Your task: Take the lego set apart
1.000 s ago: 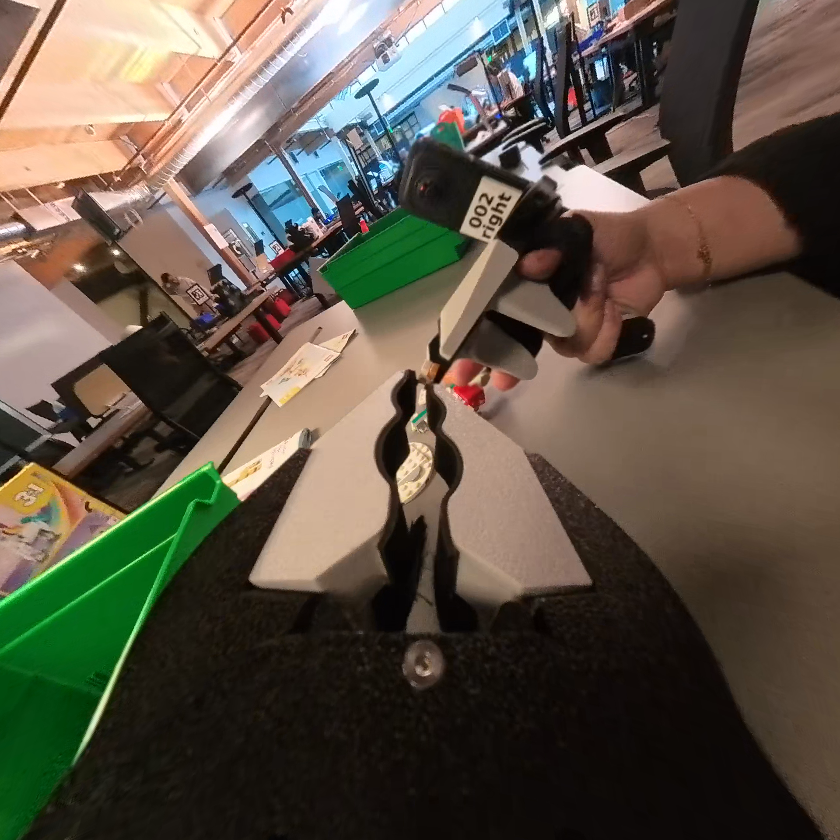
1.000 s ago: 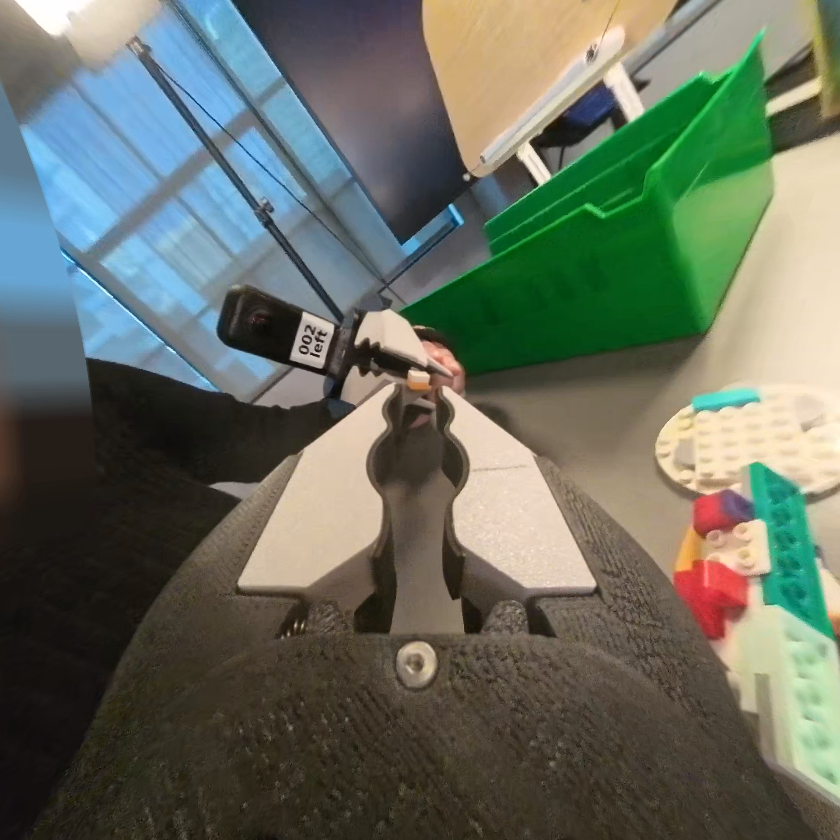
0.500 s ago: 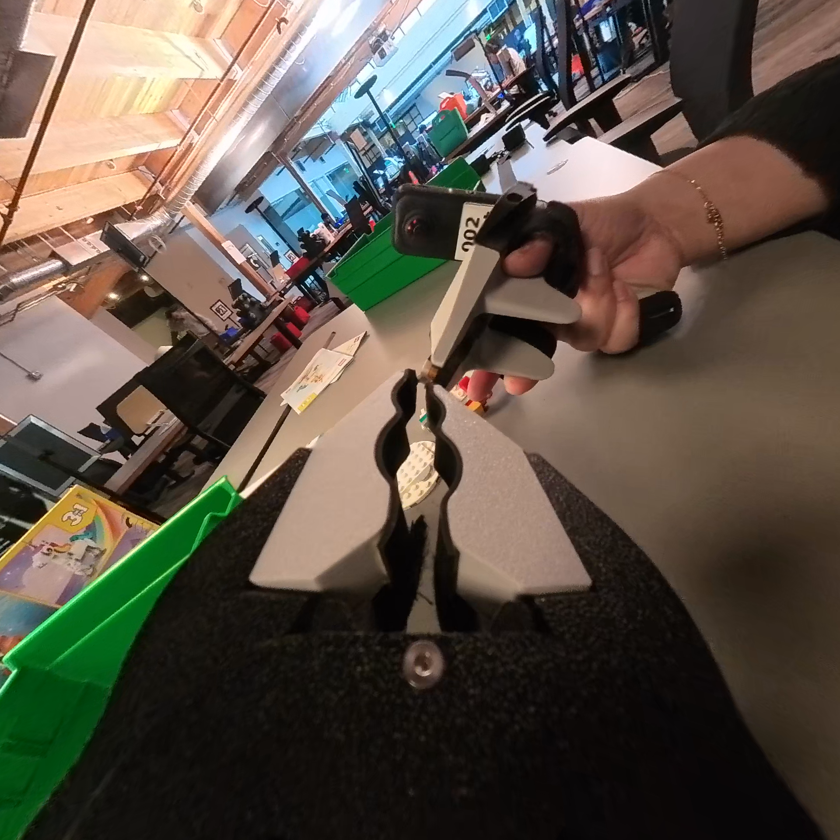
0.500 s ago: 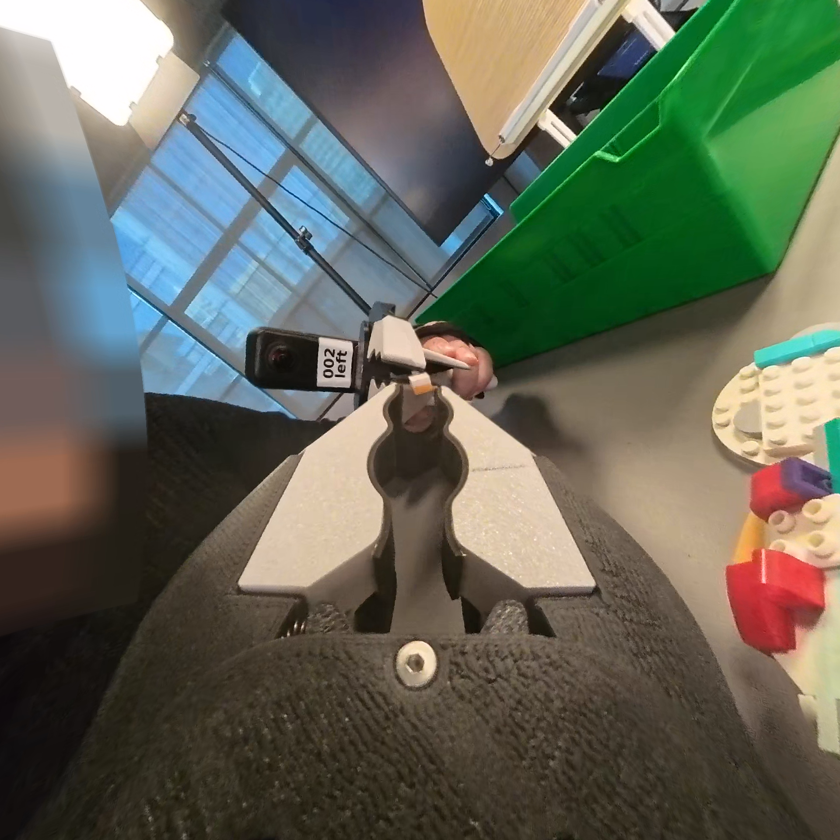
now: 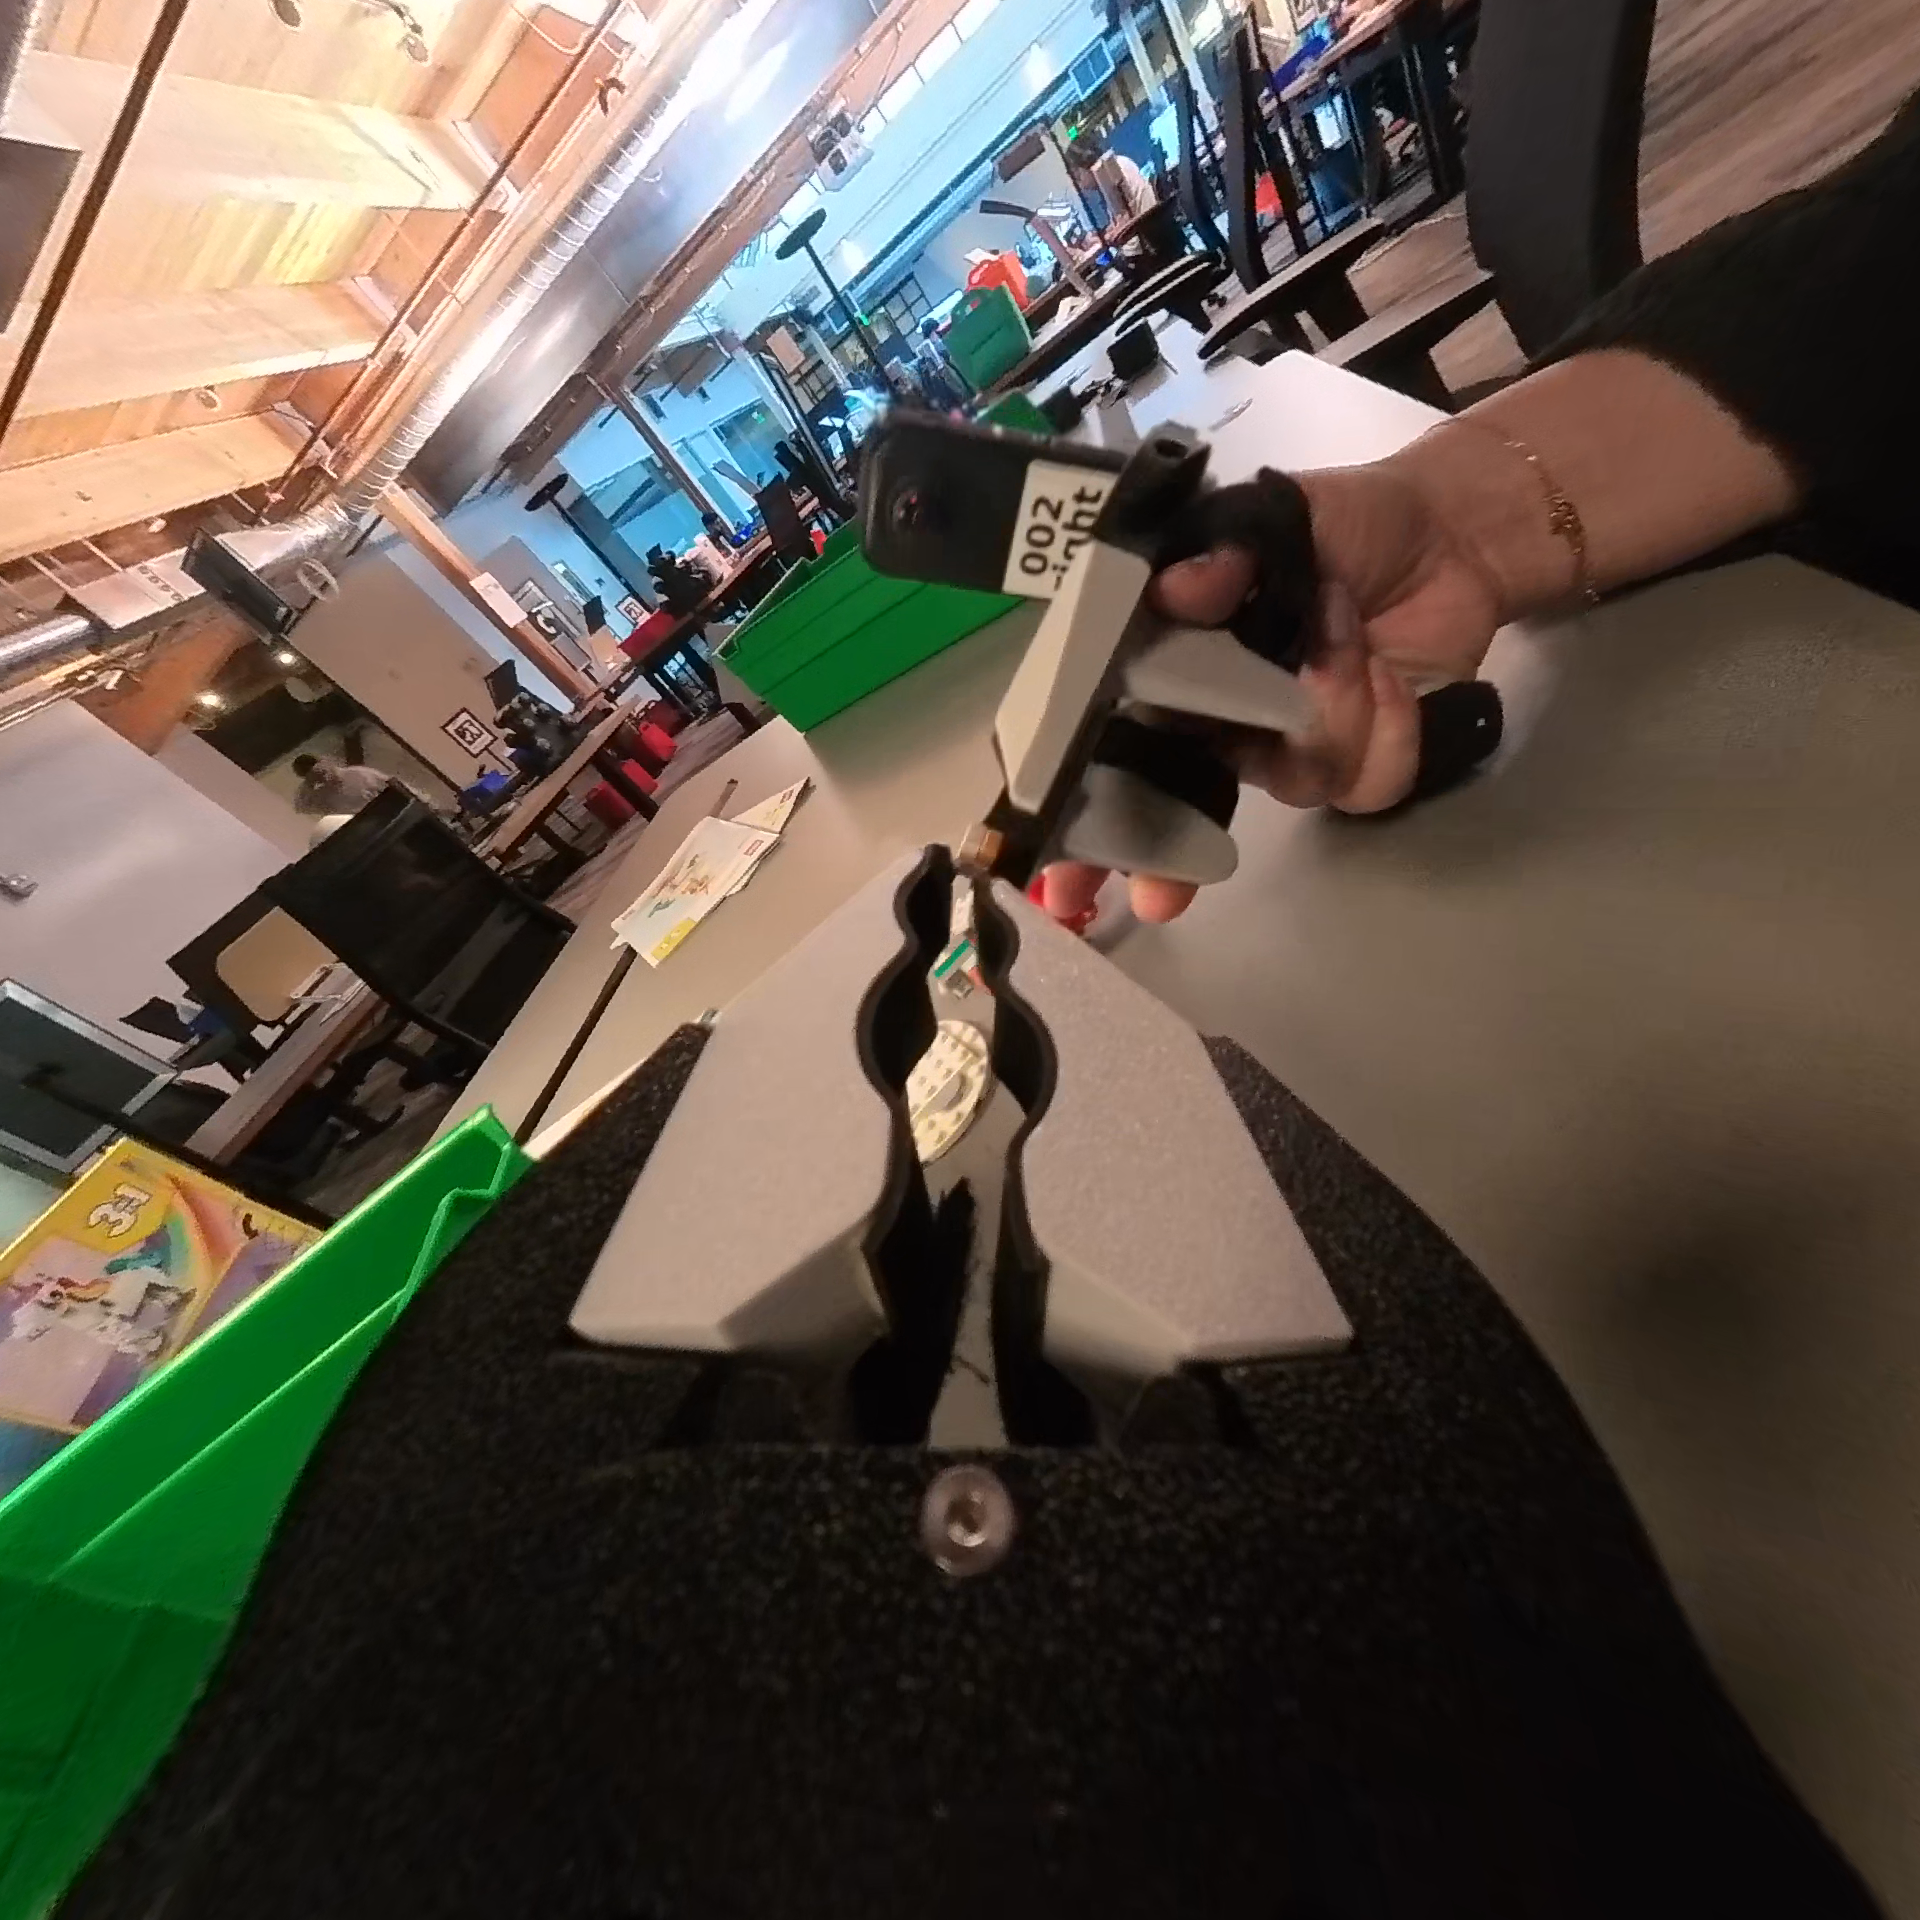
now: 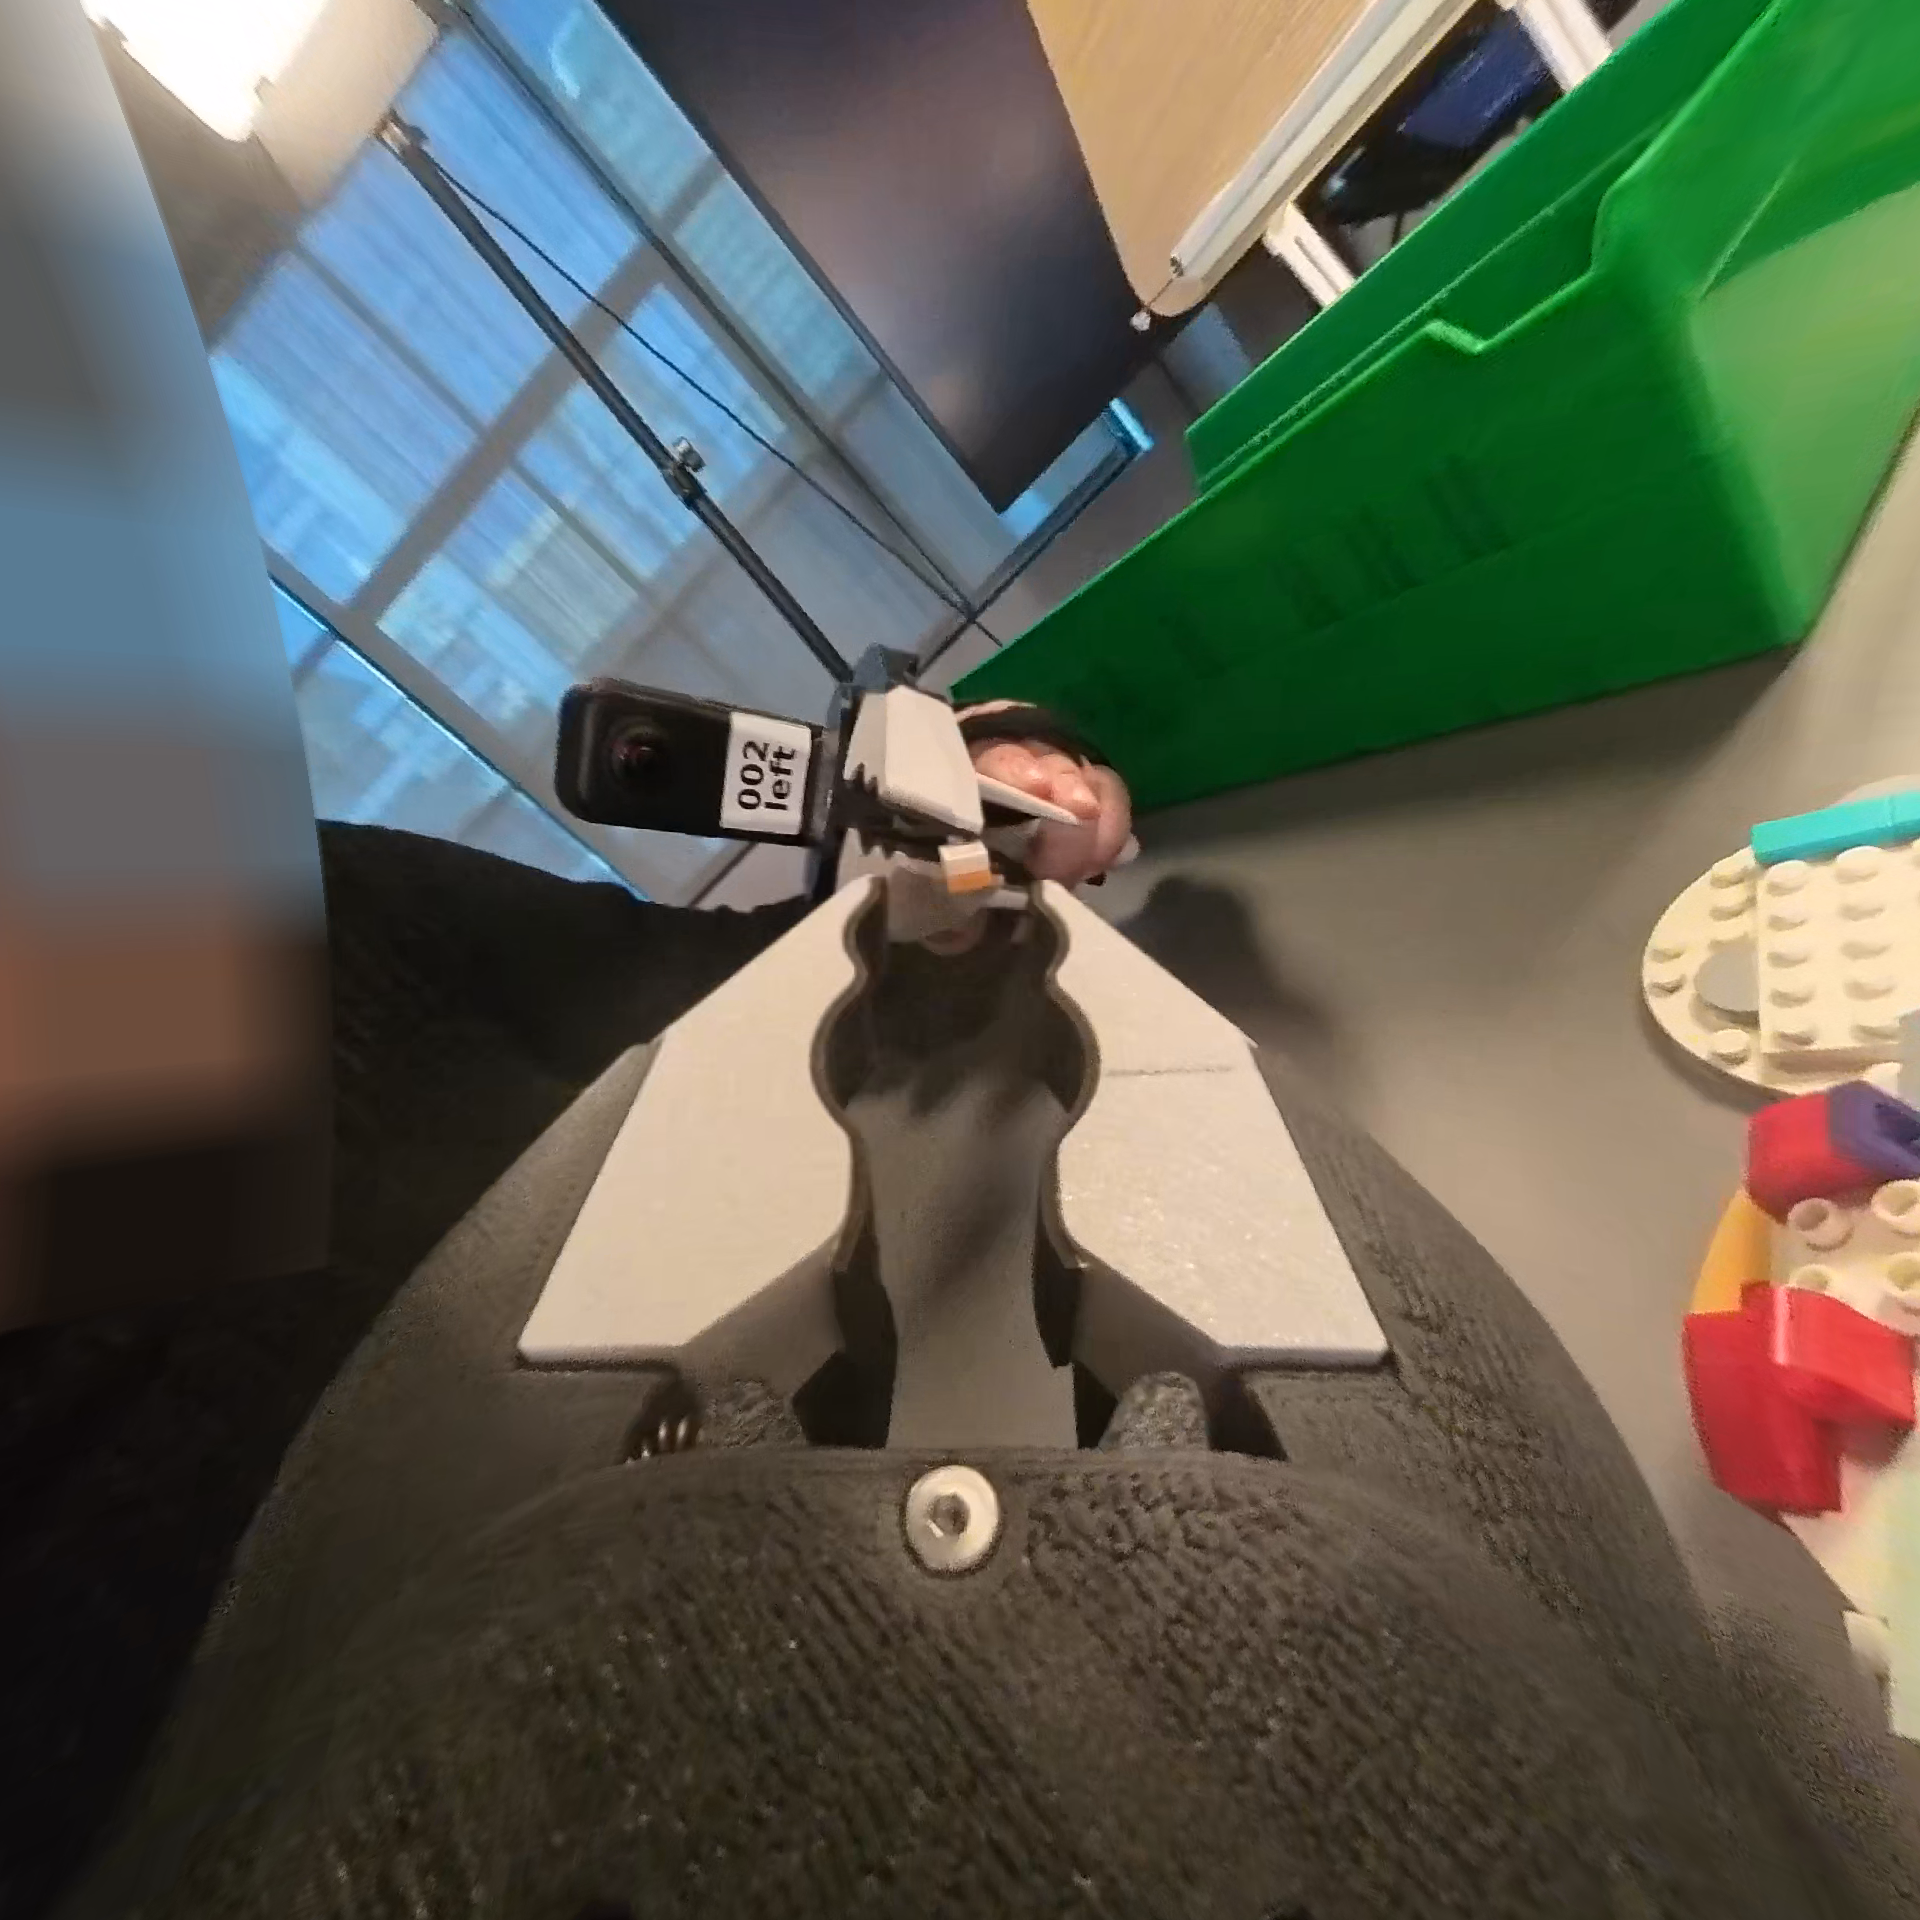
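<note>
A small white-and-orange lego piece (image 6: 964,858) sits at the tips of my left gripper (image 5: 961,873), which is shut on it; the piece shows as a tan bit in the left wrist view (image 5: 977,840). My right gripper (image 6: 951,899) meets the left gripper (image 6: 935,831) tip to tip above the grey table. Its jaws stand partly apart around the left gripper's tip. The rest of the lego set lies at the right: a round white plate (image 6: 1766,966), a teal bar (image 6: 1829,831) and red blocks (image 6: 1808,1392). The plate also shows between my left fingers (image 5: 945,1091).
A green bin (image 6: 1455,520) stands behind the left gripper and also shows at lower left in the left wrist view (image 5: 208,1455), next to a colourful lego box (image 5: 135,1278). A booklet (image 5: 707,883) and a second green bin (image 5: 862,644) lie farther off. A person's hand (image 5: 1382,623) holds the right gripper (image 5: 1060,707). Left and right tips are no more than a few centimetres apart. The round white plate (image 6: 1766,966) is about equally far from each gripper, around 12 centimetres. It turns up in the left wrist view (image 5: 933,1098) as well.
The two grippers stay tip to tip. The right wrist view has swung left, so the lego set has slid toward its right edge. The right gripper sits slightly higher in the left wrist view.
</note>
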{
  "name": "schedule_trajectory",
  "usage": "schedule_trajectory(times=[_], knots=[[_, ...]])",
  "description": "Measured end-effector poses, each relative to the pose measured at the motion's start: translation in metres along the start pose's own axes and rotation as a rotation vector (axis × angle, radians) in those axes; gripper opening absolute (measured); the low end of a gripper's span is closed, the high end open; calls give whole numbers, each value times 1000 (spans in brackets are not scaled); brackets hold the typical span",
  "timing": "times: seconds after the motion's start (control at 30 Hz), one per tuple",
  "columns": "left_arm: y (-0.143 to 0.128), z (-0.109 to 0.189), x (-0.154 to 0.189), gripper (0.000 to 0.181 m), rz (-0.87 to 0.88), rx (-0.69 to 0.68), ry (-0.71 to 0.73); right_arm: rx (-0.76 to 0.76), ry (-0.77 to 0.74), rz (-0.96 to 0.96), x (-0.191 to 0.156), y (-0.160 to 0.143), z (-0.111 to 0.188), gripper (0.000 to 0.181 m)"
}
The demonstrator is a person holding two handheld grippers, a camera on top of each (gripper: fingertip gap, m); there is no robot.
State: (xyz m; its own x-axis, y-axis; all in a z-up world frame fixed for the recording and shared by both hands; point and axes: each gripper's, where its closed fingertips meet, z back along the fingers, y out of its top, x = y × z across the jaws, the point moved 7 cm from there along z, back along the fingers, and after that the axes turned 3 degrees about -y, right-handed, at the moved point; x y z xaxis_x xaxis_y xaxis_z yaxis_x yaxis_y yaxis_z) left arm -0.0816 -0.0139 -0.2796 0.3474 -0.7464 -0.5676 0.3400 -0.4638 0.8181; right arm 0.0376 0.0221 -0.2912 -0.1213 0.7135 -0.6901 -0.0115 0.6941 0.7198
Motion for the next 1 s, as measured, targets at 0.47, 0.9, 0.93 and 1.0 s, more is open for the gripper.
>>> schedule_trajectory(times=[0.47,0.9,0.93,1.0], knots=[[5,-1,5,2,7,32,-25,-14,44,-35,-2,-2,-1,10],[-2,-3,18,2,112,1,-273,-274,-90,502,-12,-16,4,8],[-3,-3,19,1,126,-6,-303,-307,-101,547,-13,-18,4,7],[-7,-3,22,1,151,-27,-359,-377,-136,641,-12,-24,2,7]])
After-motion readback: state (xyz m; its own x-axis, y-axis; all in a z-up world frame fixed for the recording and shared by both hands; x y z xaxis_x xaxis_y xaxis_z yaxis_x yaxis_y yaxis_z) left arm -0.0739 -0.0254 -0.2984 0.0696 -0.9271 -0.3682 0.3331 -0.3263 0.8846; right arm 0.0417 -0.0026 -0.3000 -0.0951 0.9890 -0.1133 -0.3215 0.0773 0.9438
